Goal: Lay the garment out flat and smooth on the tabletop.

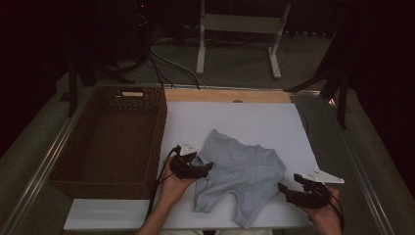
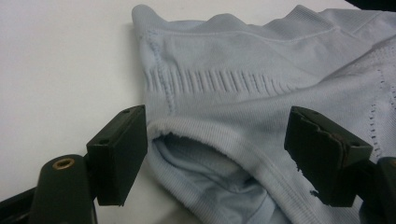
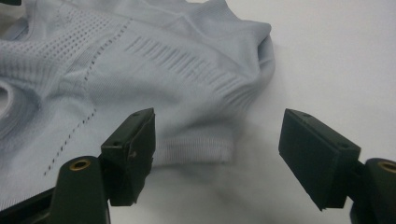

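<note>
Room was dark, light falling mostly on the white tabletop (image 1: pixel 244 122), which had a bare wood strip (image 1: pixel 227 95) along its far edge. Grey carpet floor (image 1: pixel 235 63) beyond, with a white metal stand (image 1: pixel 240 29) on it and a bundle of cables (image 1: pixel 161 61) running across. Dark tripod legs (image 1: pixel 337 78) stood at the right, black backdrop behind everything.

From above our side of the table we look forward and down over the white board (image 1: pixel 244 122). Each gripper view rides low and close, facing inward along its own jaws. All three share the pale blue garment (image 1: pixel 242 171).
</note>
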The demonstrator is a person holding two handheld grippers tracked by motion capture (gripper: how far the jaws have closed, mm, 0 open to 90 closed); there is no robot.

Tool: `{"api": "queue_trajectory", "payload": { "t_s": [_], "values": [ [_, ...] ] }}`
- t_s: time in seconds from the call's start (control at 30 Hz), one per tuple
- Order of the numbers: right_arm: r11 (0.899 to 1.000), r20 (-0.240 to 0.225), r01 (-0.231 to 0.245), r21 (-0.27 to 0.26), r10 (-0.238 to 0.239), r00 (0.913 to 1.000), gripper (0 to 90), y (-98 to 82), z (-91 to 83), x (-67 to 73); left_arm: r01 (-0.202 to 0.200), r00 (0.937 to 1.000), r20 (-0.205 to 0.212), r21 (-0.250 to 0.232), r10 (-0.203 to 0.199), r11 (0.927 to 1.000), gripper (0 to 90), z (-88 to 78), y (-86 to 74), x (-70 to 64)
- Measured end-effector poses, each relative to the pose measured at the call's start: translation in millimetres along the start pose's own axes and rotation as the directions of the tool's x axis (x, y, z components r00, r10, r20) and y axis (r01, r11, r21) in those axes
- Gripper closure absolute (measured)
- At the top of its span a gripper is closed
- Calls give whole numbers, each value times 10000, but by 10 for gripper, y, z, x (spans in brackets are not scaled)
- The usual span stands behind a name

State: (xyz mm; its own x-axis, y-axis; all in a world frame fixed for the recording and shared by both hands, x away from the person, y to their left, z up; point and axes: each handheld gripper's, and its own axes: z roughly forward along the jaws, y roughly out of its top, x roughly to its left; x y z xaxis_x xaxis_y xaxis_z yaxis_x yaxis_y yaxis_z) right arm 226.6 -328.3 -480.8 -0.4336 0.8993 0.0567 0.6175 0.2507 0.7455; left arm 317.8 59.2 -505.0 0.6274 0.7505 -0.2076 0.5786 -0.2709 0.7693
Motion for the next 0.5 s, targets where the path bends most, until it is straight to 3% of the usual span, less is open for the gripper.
{"api": "queue_trajectory", "payload": {
  "t_s": [0.1,0.5],
  "values": [
    [10000,49,26,65,-26,10000,288,-35,-25,-24,-35,9998,-176,224,39,9997,239,-13,-31,3],
    [9995,79,56,303,-59,10000,334,-116,-51,-79,-233,9995,-216,442,243,9988,261,-43,-106,13]
  ]
}}
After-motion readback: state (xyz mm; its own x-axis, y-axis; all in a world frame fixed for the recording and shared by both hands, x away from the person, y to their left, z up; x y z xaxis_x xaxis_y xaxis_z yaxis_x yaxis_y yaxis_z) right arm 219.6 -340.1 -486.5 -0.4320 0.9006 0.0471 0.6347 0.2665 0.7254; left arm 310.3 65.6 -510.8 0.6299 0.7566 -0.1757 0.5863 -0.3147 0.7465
